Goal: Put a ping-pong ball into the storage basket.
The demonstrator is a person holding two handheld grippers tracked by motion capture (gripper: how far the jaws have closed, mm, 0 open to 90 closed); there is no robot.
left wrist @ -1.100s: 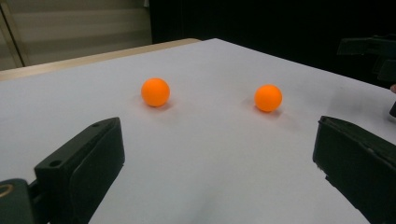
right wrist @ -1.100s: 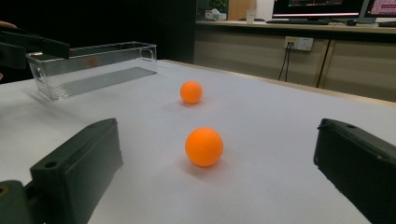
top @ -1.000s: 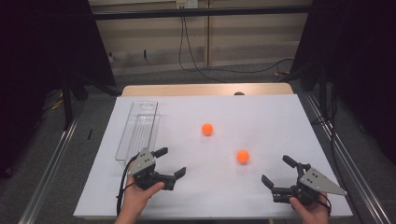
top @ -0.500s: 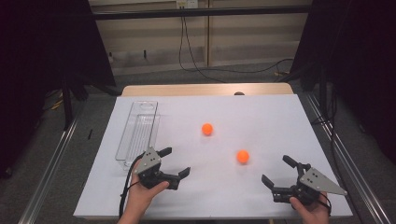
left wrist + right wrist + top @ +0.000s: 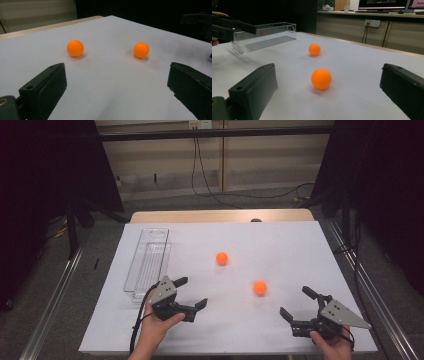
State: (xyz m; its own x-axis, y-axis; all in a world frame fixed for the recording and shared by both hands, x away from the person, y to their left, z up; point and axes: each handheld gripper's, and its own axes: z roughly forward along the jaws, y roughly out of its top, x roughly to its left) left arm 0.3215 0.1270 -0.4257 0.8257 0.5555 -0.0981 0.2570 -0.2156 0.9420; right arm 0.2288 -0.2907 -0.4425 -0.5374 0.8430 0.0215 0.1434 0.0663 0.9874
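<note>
Two orange balls lie on the white table sheet [image 5: 285, 245]: a far ball [image 5: 222, 258] near the middle and a near ball [image 5: 259, 287] to its right. My left gripper [image 5: 192, 291] is open at the front left and points right toward both balls [image 5: 75, 48] [image 5: 141, 50], well short of them. My right gripper [image 5: 295, 302] is open at the front right. The near ball [image 5: 321, 78] sits just ahead of its spread jaws, and the far ball [image 5: 314, 49] lies beyond. Neither gripper holds anything.
A clear plastic tray [image 5: 148, 262] lies lengthwise along the left side of the sheet, just behind the left gripper; it also appears in the right gripper view [image 5: 264, 35]. Metal rails [image 5: 55, 290] run beside the table. Cables hang at the back wall.
My left gripper has shifted slightly to the right and turned more toward the balls. The right gripper and both balls have stayed put.
</note>
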